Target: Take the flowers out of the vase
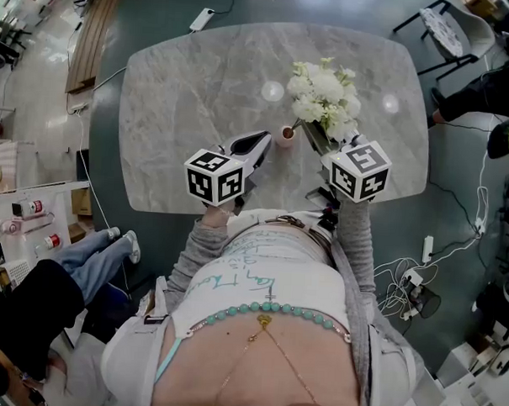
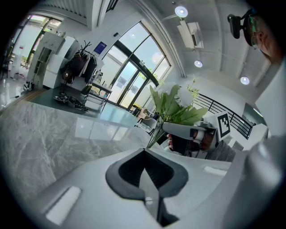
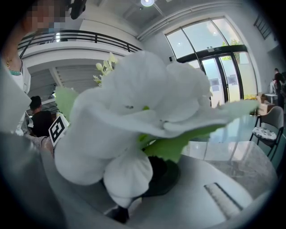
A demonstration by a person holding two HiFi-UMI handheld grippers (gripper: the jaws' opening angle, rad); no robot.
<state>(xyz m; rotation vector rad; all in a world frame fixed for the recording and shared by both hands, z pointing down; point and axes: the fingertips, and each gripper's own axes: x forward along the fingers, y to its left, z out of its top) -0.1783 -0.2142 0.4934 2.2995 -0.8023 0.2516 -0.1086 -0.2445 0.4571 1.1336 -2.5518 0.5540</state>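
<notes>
Writing: pale handwritten script on the person's top, too faint to read; black-and-white square markers on each cube point(image 1: 213, 178).
Left hand-held gripper point(image 1: 266, 139): jaws pressed together with nothing between them, tip just left of the vase point(image 1: 286, 136).
Right hand-held gripper point(image 1: 328, 151): pinching the green stems below the blooms.
Vase: small, pinkish, upright on the grey marble surface point(image 1: 192, 94), between the two tips.
Flowers point(image 1: 324, 98): white bunch, stems just right of the vase, blooms leaning to the far side of the right hand-held gripper.
</notes>
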